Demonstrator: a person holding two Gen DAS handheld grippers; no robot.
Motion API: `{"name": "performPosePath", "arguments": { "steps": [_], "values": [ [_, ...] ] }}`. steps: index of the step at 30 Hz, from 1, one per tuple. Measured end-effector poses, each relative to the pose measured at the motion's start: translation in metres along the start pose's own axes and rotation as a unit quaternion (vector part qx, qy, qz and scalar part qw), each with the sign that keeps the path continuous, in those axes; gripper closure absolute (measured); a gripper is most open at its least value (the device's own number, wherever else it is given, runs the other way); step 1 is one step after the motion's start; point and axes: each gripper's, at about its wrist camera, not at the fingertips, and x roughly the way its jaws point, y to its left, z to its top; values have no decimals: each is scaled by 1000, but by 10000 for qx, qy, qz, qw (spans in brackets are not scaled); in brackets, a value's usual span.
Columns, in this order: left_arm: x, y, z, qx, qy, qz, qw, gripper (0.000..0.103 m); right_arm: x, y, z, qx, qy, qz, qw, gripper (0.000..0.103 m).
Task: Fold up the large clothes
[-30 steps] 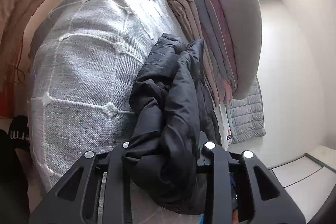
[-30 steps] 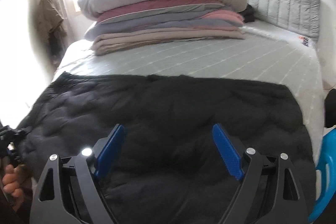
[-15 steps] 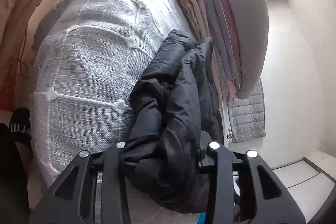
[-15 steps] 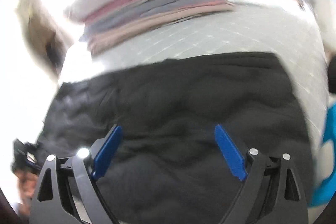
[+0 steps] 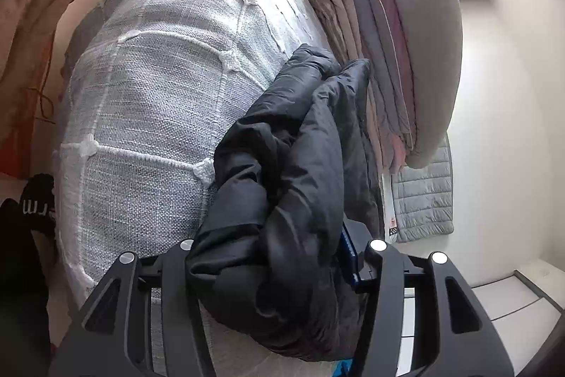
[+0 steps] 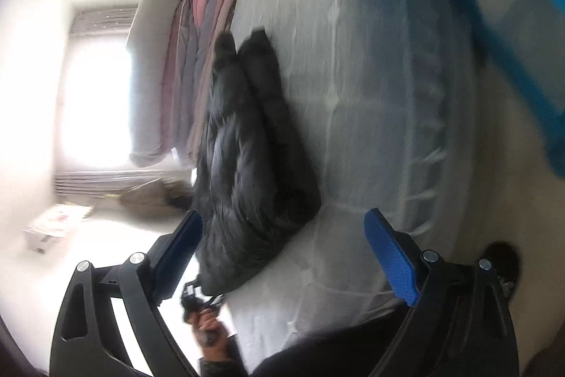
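Black quilted puffy jacket (image 5: 282, 200) bunched on grey woven tufted bedspread (image 5: 159, 94).

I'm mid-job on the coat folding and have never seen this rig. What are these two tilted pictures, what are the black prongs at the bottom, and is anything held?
There is no robot arm: a person holds a two-finger claw in each hand, each with a fisheye camera looking along its fingers. Both views appear rolled sideways. In the left wrist picture, the left claw is shut on a bunched edge of the black puffer jacket, which lies on the grey bedspread beside a stack of folded bedding. In the right wrist picture, the right claw is open with blue pads, holding nothing, off the jacket's end. A blue basket shows at that picture's edge.
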Motion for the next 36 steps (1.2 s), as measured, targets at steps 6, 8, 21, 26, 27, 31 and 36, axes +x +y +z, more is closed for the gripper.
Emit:
{"name": "performPosePath", "arguments": {
  "steps": [6,8,21,26,27,31,36],
  "values": [
    [0,-1,1,2,60,22,10000,54,25,3,8,80,51,750,9971,14],
    [0,-1,2,4,69,29,10000,54,30,5,14,69,-11,733,9973,14],
    [-10,-22,1,401,-80,31,9992,84,31,42,7,-578,-396,402,9967,89],
    [-37,-42,0,449,40,-213,9988,87,-1,69,-15,-914,-446,682,9925,89],
    [-43,-43,-1,442,82,-260,9987,87,-8,71,-21,-932,-463,719,9920,89],
    [-70,-48,-13,610,192,-309,9975,87,-37,69,-47,-1014,-462,695,9913,89],
    [-57,-16,-22,435,525,64,9976,84,-29,24,-41,-625,-115,-544,9965,76]
  ]
}}
